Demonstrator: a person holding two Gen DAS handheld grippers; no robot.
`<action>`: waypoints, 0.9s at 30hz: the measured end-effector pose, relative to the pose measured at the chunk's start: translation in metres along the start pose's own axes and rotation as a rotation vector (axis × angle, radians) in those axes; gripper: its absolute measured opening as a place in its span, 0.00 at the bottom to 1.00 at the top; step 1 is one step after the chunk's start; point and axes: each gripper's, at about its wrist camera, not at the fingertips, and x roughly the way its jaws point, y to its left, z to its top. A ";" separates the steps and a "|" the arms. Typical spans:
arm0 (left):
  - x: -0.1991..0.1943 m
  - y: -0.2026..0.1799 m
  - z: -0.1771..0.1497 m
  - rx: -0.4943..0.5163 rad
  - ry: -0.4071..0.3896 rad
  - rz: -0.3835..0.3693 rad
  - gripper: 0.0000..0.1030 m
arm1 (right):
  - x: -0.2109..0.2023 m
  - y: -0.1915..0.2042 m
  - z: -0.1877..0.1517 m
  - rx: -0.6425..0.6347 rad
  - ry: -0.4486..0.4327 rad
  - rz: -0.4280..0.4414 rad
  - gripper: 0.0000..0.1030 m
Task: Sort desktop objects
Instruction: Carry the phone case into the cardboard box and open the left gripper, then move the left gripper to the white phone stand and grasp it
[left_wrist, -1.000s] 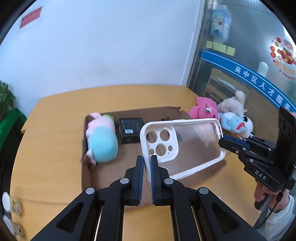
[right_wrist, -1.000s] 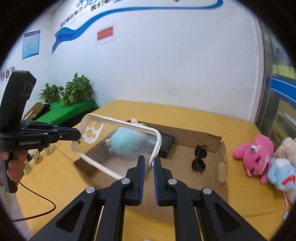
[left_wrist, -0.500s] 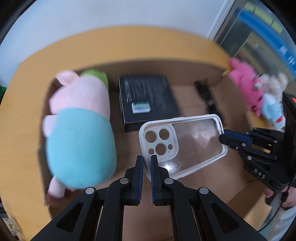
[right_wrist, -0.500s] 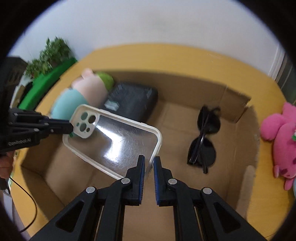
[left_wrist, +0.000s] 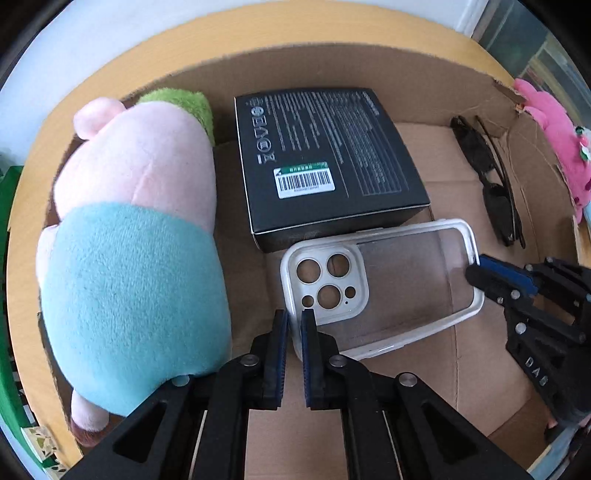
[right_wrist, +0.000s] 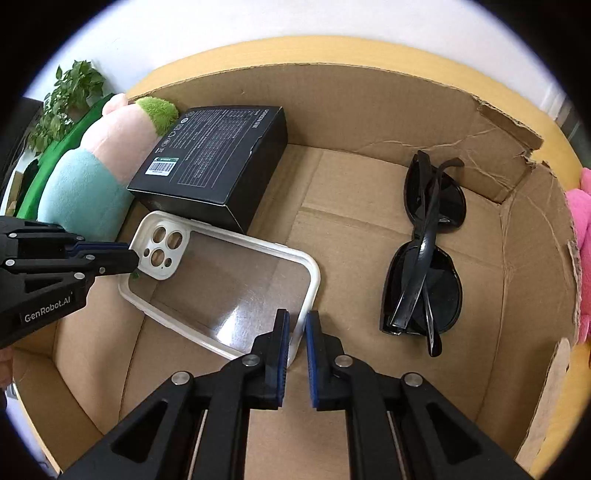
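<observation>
Clear phone case (right_wrist: 229, 280) with white rim; black box (left_wrist: 325, 158) with white print and barcode label; glossy black sunglasses (right_wrist: 424, 258); pink, teal, green plush (left_wrist: 129, 240); brown cardboard box (right_wrist: 369, 103); yellow worktop (left_wrist: 40, 147).

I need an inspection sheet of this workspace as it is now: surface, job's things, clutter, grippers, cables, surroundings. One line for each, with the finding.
Surface: yellow wooden table, cardboard box on it.
Job's things: clear phone case low inside the box, near the black box; sunglasses folded on the box floor; pig plush lying in the box.
Clutter: pink plush outside the box.
Grippers: left gripper and right gripper, each shut on an opposite end of the case.
Cables: nothing seen.
Surroundings: white wall, potted plant.
</observation>
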 end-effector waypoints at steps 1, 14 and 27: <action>-0.004 0.001 -0.002 -0.004 -0.011 -0.012 0.06 | -0.001 0.001 -0.001 0.001 0.000 -0.006 0.13; -0.208 0.044 -0.140 -0.062 -0.735 0.052 1.00 | -0.196 0.026 -0.112 -0.035 -0.525 -0.042 0.78; -0.145 0.000 -0.265 -0.026 -0.594 -0.076 0.99 | -0.145 0.003 -0.274 0.011 -0.262 0.031 0.78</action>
